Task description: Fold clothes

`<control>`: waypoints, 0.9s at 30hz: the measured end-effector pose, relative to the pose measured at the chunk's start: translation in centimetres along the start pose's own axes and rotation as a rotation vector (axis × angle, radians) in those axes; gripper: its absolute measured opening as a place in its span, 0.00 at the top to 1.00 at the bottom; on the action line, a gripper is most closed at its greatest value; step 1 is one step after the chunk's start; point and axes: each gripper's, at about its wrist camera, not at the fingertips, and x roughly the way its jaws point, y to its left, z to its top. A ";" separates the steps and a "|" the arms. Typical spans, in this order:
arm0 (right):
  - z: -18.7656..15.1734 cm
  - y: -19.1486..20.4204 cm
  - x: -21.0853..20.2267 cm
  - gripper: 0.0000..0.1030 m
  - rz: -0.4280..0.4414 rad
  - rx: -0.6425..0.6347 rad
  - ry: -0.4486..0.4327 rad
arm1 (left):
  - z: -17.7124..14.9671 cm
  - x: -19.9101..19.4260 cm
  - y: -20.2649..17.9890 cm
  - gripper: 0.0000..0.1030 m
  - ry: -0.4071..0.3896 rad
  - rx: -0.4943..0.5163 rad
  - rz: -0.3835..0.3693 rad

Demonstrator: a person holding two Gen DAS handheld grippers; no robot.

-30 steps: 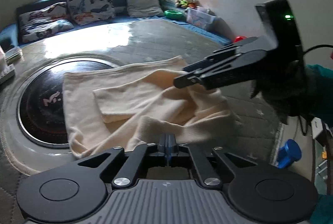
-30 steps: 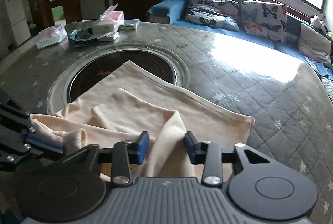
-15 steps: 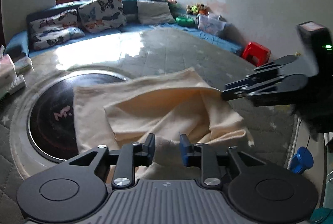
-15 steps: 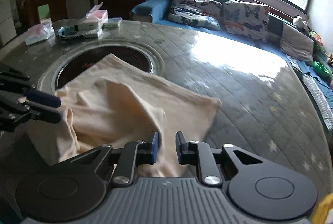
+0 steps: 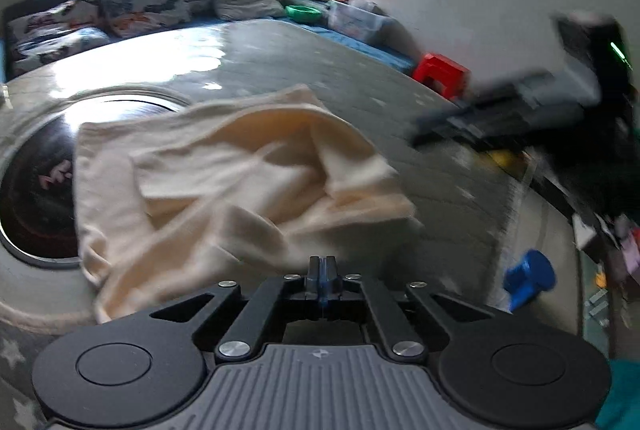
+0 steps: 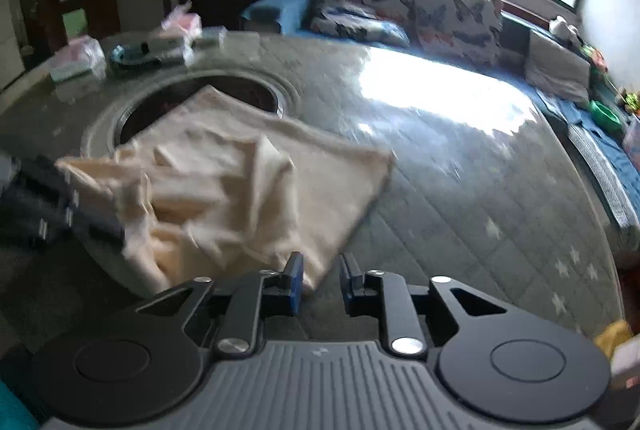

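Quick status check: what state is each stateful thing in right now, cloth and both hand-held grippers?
cream garment: crumpled, partly folded, lying on the table, over the dark round inset.
left hand-held gripper: shut, nothing visibly between its fingers.
right hand-held gripper: open, at the garment's near edge, not gripping.

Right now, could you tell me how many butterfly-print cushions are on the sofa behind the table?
2: one cushion lying toward the sofa's blue arm, the other cushion propped beside it under the window. Others may be hidden outside the frame.
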 end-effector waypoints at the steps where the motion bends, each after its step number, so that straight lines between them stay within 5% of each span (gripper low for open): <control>1: 0.5 0.2 0.1 0.64 0.013 -0.003 -0.011 | -0.1 -0.4 -0.3 1.00 -0.007 0.008 0.015; 5: 2.5 1.6 1.7 0.62 0.051 -0.043 -0.029 | 0.8 -2.4 -0.1 0.96 -0.102 0.017 0.136; 9: 3.6 3.2 3.4 0.58 0.079 -0.078 -0.026 | 1.7 -2.2 1.0 0.71 -0.110 -0.004 0.217; 10: 3.9 3.5 3.7 0.57 0.080 -0.086 -0.028 | 1.7 -1.7 1.3 0.71 -0.092 -0.012 0.214; 17: 5.9 3.8 6.1 0.55 0.058 -0.109 -0.017 | 1.1 0.1 1.9 0.73 -0.043 -0.041 0.229; 21: 6.9 3.7 8.0 0.55 0.042 -0.110 -0.001 | 0.5 -0.1 1.5 1.00 -0.019 -0.007 0.167; 27: 7.0 3.9 10.0 0.67 0.029 -0.127 0.038 | -1.0 -1.3 -0.8 1.00 -0.003 0.067 0.078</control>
